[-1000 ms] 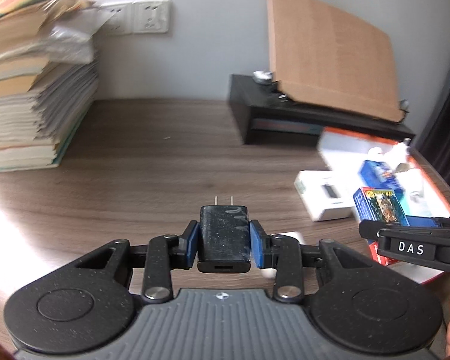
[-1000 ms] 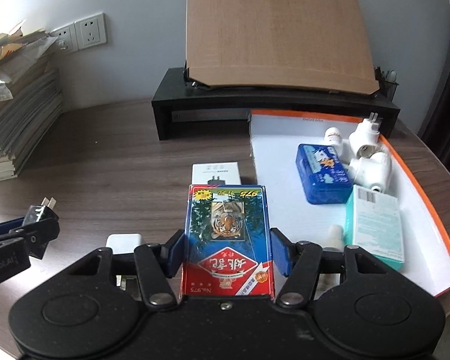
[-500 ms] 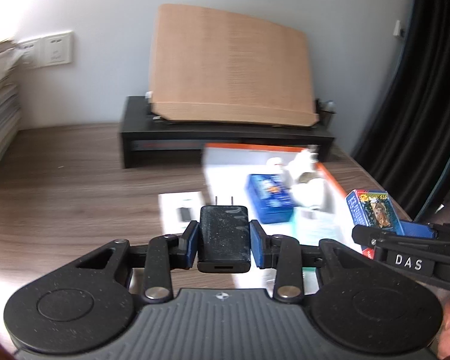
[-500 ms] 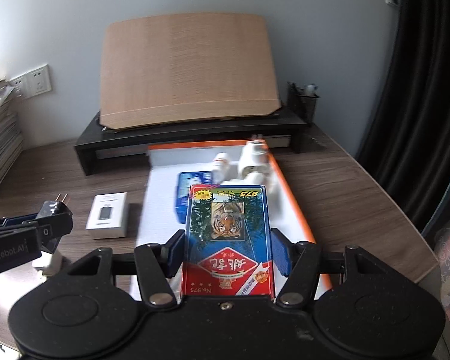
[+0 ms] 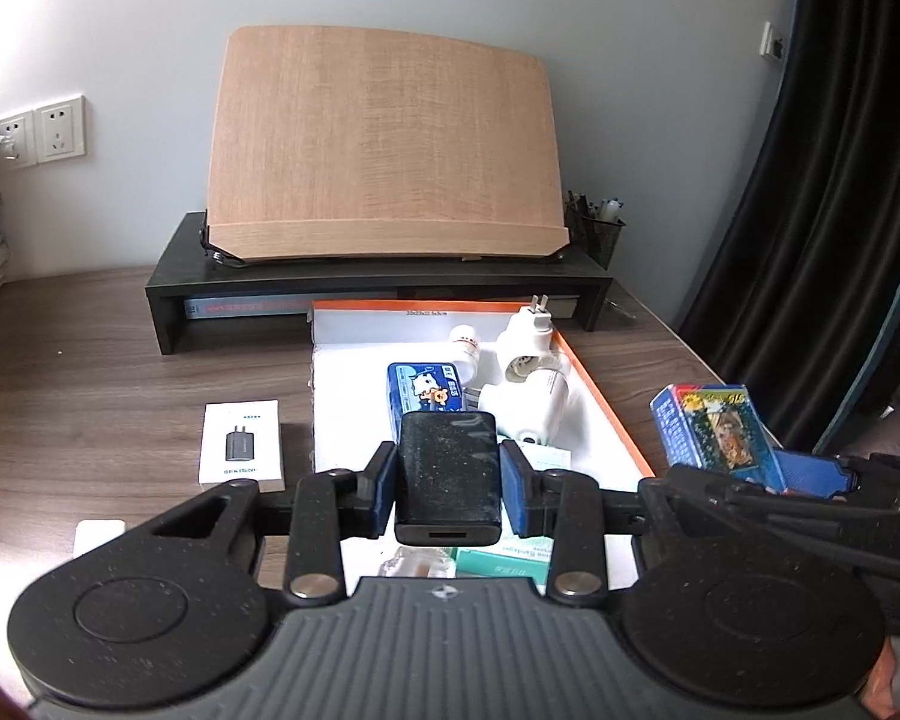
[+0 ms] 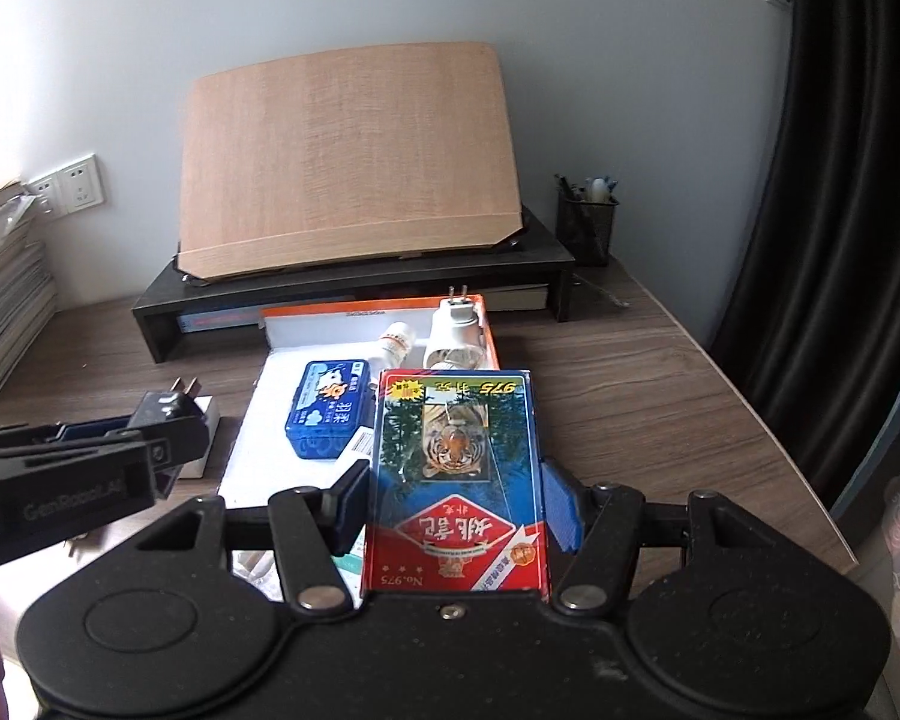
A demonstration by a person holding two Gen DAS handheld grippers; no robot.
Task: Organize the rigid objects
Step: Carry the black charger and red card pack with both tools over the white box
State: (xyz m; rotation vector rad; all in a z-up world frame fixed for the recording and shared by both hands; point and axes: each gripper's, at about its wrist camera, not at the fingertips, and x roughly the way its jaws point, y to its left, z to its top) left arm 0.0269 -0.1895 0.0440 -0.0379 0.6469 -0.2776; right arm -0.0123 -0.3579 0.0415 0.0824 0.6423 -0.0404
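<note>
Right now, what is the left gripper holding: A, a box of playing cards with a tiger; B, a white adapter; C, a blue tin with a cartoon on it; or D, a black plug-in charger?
D: the left gripper is shut on the black charger, its blue pads pressed against both sides.

Right claw (image 6: 456, 489) grips the tiger card box (image 6: 457, 480) above the orange-rimmed tray (image 6: 330, 315).
</note>
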